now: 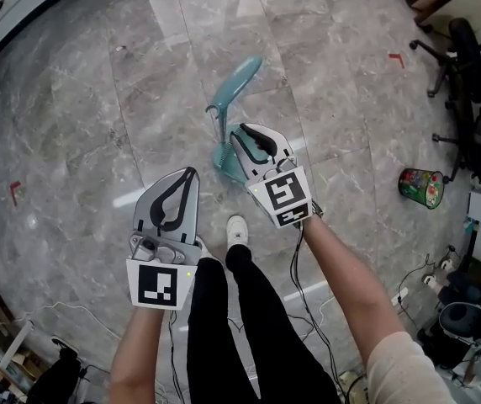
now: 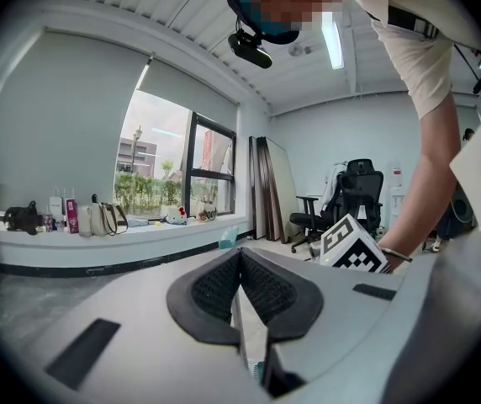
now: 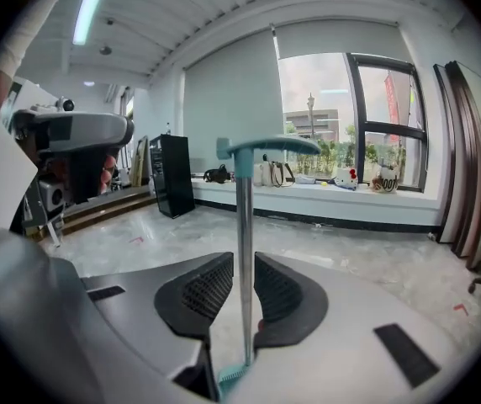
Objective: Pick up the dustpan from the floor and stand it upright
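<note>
1. The dustpan [image 1: 237, 82] is already up off its side. Its metal rod [image 3: 245, 209] rises straight through the right gripper view, with the teal grip [image 3: 266, 146] at the top and the toothed teal edge [image 1: 224, 155] low by the floor [image 1: 350, 82].
2. The rod's long axis runs vertically, at right angles to the level right tongs [image 1: 245, 137]. It sits squarely in their slot.
3. The right tongs pinch the rod, with a pad [image 3: 211, 289] tight in on each side and hardly a sliver of floor showing between.
4. The left tongs [image 1: 188, 179] are pressed together on nothing. They hang to the left, nearer the person, and well apart from the dustpan.
5. The dustpan stands on open floor, away from its edges, just ahead of the person's shoe [image 1: 236, 228].
6. Judgement: what remains is probably a straight release by the right tongs, provided the base sits flat.
</note>
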{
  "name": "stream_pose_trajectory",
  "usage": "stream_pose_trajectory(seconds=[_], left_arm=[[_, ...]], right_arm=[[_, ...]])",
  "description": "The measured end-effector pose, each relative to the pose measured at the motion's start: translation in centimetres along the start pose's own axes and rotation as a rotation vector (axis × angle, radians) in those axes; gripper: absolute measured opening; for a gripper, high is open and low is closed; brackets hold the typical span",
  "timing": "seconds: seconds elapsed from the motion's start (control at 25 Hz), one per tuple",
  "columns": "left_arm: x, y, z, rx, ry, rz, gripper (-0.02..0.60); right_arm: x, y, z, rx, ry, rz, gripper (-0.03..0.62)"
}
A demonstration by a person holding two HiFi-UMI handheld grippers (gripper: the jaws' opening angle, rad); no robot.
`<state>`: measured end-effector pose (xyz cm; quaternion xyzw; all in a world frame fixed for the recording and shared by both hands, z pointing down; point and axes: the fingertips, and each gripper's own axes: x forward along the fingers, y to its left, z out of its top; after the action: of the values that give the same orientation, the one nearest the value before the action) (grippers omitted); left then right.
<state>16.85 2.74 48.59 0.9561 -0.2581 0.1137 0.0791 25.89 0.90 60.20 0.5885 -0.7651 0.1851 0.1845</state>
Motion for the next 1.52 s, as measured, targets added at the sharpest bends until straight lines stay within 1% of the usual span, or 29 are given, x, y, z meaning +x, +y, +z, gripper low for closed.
stream_pose_trajectory(seconds=[0.08,0.2,0.28,0.32,0.4,0.48,0.52,0.64,0.72,0.76,0.92,1.04,1.08,1.16,1.24,1.32,1.44,1.52], left_arm=[[-0.3,-0.2,1.9,-0.020,-0.044,0.013,0.011],[-1.6,-0.7,6.9,-0.080,-0.149,0.051,0.011],[-3.9,-3.1,11.1,-0.105,-0.209,0.050,0.011],[-5.5,-4.9,13.4,-0.108,-0.222,0.036,0.011],[-9.4,-7.8,18.1,-0.107,-0.218,0.005,0.011],[-12.9,-9.0,22.6,-0.091,-0.209,-0.003,0.011],[-14.5,-9.3,24.3,-0.075,-0.203,0.005,0.011],[-18.0,-11.0,27.5,-0.037,-0.167,0.060,0.011],[-20.0,-12.7,29.7,-0.019,-0.179,0.102,0.011],[-20.9,-13.6,30.7,-0.006,-0.189,0.121,0.011],[-24.1,-18.4,32.3,0.064,-0.205,0.175,0.011],[-26.8,-22.5,32.6,0.124,-0.186,0.223,0.011],[-27.7,-23.9,32.7,0.126,-0.193,0.242,0.011],[-29.2,-26.5,32.9,0.100,-0.221,0.287,0.011],[-30.3,-28.6,32.6,0.065,-0.233,0.337,0.011],[-31.4,-30.6,32.3,0.051,-0.230,0.373,0.011],[-32.9,-32.5,31.6,0.060,-0.222,0.398,0.011],[-34.0,-32.9,30.1,0.051,-0.198,0.405,0.011]], right_arm=[[-2.4,0.1,1.8,0.011,-0.019,-0.013,0.090],[-7.0,1.2,6.9,0.056,-0.081,-0.052,0.018],[-12.2,2.9,10.7,0.094,-0.122,-0.083,0.018],[-15.7,3.8,12.7,0.110,-0.138,-0.101,0.018],[-22.6,5.9,17.2,0.129,-0.172,-0.135,0.018],[-28.1,7.8,21.8,0.125,-0.229,-0.155,0.018],[-30.4,8.6,23.6,0.118,-0.258,-0.160,0.018],[-36.0,9.8,26.1,0.107,-0.294,-0.184,0.018],[-38.6,10.2,27.0,0.116,-0.305,-0.188,0.018],[-39.7,10.5,27.6,0.115,-0.319,-0.177,0.018],[-44.8,12.1,29.1,0.072,-0.382,-0.123,0.018],[-48.9,12.8,29.1,0.052,-0.404,-0.109,0.017],[-50.4,12.9,28.9,0.038,-0.409,-0.104,0.018],[-53.1,12.9,28.2,0.007,-0.410,-0.090,0.017],[-55.4,12.6,26.8,-0.004,-0.385,-0.067,0.017],[-57.3,12.6,25.1,-0.005,-0.357,-0.041,0.017],[-59.2,12.9,24.0,-0.016,-0.350,-0.026,0.017],[-59.4,13.7,23.2,-0.008,-0.344,-0.028,0.017]])
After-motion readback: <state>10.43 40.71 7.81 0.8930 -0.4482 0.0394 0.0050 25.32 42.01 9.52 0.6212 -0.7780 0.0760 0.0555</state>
